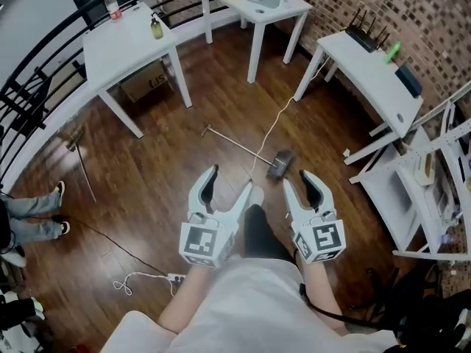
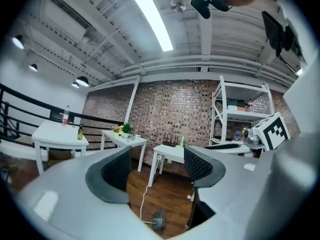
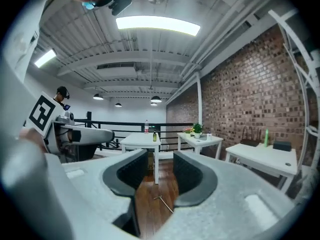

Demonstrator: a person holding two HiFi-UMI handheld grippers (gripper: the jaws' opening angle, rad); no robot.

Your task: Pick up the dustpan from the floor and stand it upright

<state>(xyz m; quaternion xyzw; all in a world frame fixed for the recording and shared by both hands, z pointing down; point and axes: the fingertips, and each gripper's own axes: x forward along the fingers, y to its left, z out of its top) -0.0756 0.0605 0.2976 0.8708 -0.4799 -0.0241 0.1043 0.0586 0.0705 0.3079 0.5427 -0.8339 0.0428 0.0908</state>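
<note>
The dustpan lies flat on the wooden floor, its long thin handle running off to the upper left. Both grippers hover above the floor on the near side of it, touching nothing. My left gripper is open with nothing between its jaws; in the left gripper view the dustpan shows low between the open left gripper. My right gripper is open and empty too, just right of the pan. The right gripper view shows the handle's end on the floor beyond the right gripper.
A white cable runs across the floor to the dustpan. White tables stand at the back, a desk and a shelf rack at the right. A power strip lies near left. A person's legs are at far left.
</note>
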